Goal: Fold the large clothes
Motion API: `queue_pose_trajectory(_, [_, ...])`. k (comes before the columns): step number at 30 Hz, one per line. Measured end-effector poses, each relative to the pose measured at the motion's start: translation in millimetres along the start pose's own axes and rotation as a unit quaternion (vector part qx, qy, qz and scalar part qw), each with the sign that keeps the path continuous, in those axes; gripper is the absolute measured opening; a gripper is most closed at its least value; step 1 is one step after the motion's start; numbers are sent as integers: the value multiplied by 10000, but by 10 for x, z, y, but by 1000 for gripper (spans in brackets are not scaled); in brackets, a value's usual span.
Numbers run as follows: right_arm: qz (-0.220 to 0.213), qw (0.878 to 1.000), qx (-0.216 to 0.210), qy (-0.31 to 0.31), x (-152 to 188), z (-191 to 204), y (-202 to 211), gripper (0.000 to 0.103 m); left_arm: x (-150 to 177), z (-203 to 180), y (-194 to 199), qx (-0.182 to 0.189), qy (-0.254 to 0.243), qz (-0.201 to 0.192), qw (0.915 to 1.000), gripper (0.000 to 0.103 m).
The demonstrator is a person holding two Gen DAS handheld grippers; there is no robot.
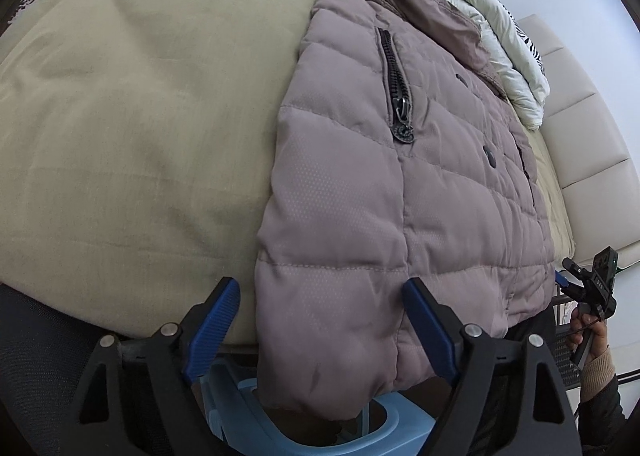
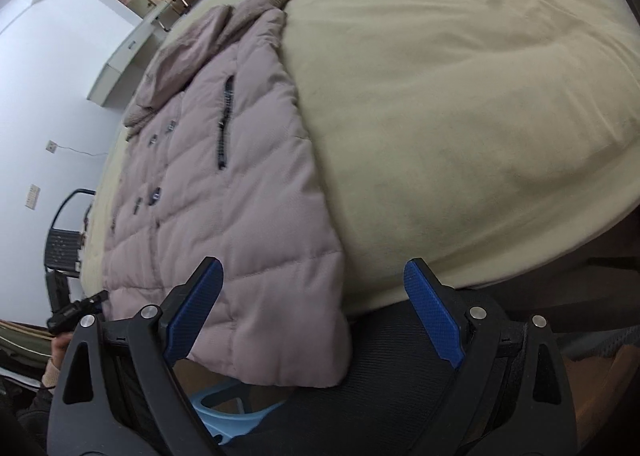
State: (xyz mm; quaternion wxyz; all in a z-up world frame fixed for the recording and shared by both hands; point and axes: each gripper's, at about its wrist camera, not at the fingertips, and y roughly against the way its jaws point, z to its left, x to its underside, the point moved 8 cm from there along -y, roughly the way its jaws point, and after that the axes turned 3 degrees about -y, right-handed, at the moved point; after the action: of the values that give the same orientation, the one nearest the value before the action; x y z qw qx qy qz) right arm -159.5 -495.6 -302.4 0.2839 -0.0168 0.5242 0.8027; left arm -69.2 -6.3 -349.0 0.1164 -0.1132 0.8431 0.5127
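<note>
A mauve quilted puffer jacket [image 1: 380, 196] lies flat on a bed's beige sheet [image 1: 140, 116], with its hem hanging over the near edge. My left gripper [image 1: 320, 320] is open around the hem's left corner. Its right finger [image 1: 428, 332] lies over the fabric and its left finger [image 1: 216, 320] stands clear of it. My right gripper [image 2: 316, 308] is open at the hem's other corner of the jacket [image 2: 224, 196], with its left finger [image 2: 196, 308] over the fabric. A hand holds that right gripper [image 1: 568, 276], seen far right in the left wrist view.
A white duvet [image 1: 480, 16] is bunched beyond the jacket's collar, beside a padded cream headboard [image 1: 580, 136]. A light blue plastic stool [image 1: 260, 416] and a black mesh chair seat [image 2: 400, 356] stand below the bed edge. Another black chair [image 2: 64, 240] stands by the white wall.
</note>
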Motion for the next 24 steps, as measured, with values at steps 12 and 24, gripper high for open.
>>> queue_pose_trajectory(12, [696, 9965, -433, 133, 203, 112, -436, 83, 85, 21, -44, -13, 15, 93, 10000, 74])
queue_pose_trajectory(24, [946, 9881, -1215, 14, 328, 295, -437, 37, 219, 32, -56, 146, 249, 300, 9991, 57])
